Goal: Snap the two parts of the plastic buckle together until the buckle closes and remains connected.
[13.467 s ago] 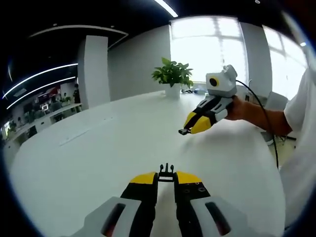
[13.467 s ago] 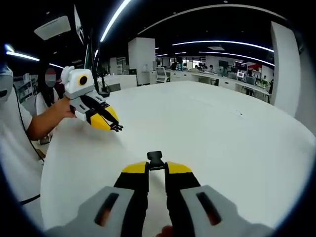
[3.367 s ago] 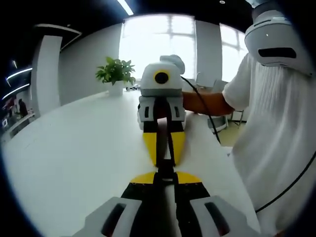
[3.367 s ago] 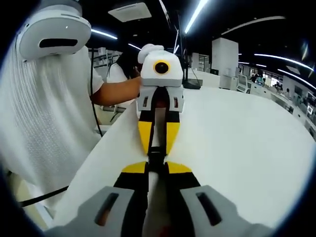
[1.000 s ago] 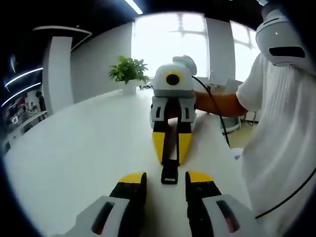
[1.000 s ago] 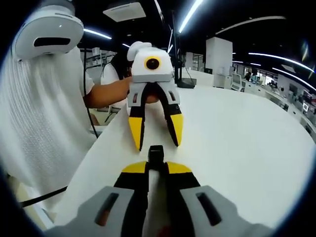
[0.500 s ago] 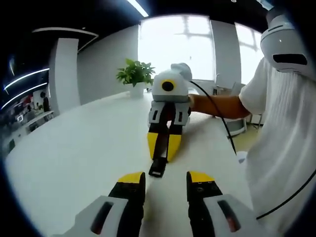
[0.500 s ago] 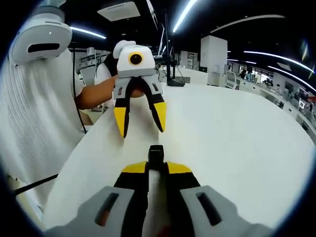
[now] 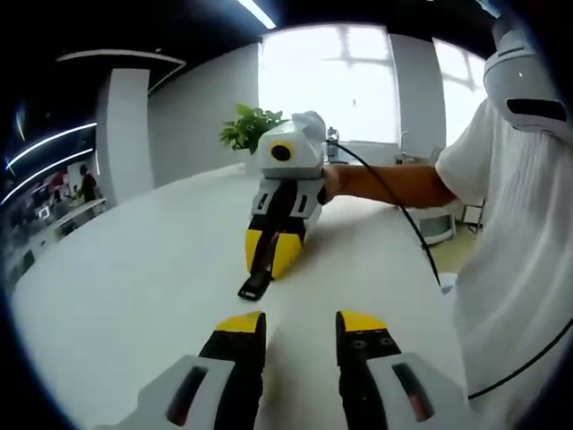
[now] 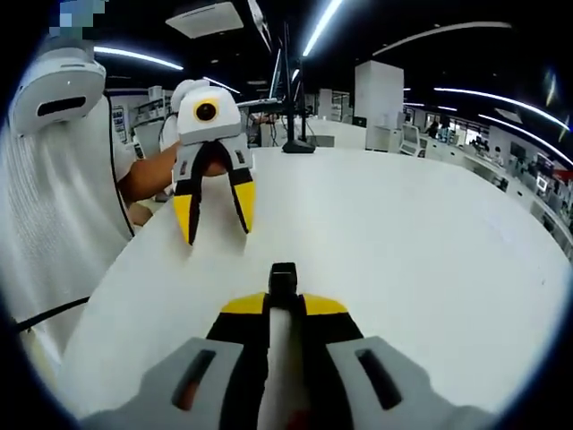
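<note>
Buckle (image 10: 283, 278) joined as one black piece, clamped at one end between the narrow jaws of the right gripper (image 10: 284, 303), above the white table (image 10: 430, 251). In the left gripper view, same buckle (image 9: 255, 285) projecting from the tips of the right gripper (image 9: 273, 255), lifted off the table (image 9: 134, 287).

Left gripper (image 9: 291, 321) wide apart and holding nothing; seen again in the right gripper view (image 10: 213, 210), jaws spread (yellow tips pointing down at the tabletop). Compared with 3.4 s ago: both grippers then closed on the buckle, tip to tip; now separated, left one released and drawn back, gap larger than half a second ago.

No readable writing or brand marks on buckle, grippers or table.

Tabletop bare and open around both grippers; near table edge beside the person's white sleeve (image 9: 501, 179). Potted plant (image 9: 246, 130) well apart, at the far end by the window.
</note>
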Demonstrator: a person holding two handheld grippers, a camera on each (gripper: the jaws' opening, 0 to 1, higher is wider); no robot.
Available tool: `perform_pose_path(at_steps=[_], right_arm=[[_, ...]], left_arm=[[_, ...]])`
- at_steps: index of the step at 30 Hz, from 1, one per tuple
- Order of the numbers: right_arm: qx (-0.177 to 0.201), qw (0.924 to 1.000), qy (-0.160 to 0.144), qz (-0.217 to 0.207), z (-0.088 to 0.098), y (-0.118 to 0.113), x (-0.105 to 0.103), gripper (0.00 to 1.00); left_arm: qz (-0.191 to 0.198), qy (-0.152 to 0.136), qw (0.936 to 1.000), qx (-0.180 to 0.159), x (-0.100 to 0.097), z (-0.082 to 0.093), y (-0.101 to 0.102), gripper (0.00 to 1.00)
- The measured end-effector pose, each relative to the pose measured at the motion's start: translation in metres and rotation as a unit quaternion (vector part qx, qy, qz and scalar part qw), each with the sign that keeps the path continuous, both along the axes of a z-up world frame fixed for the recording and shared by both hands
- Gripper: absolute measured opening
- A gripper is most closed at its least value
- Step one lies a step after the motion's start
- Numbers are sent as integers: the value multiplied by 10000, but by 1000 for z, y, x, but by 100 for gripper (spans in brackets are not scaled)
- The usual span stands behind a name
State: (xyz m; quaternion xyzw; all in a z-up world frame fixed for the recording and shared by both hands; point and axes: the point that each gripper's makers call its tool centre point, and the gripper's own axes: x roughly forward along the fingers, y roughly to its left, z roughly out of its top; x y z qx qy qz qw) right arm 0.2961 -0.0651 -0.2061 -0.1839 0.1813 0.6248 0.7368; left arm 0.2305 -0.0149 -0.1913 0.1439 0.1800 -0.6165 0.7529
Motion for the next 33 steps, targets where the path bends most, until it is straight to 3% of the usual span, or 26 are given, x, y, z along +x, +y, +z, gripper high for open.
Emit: perform_pose_path(at_steps=[8,14,25,33], right_arm=[[-36,9999,97,-37,1,-4,18,12],[-5,9999,129,-90,0,-7,33,12],[-58,9998,95,-177,1,-10,63,12],[-52,9997,54,-244,3,-9,81,12]], left_arm=[[187,28,9998,0,5,0,2,30],[268,-107,9995,89,9,-1,6,29],[405,47,9992,57,7,-1,8,32],[831,62,9964,-177,19,5,14,32]])
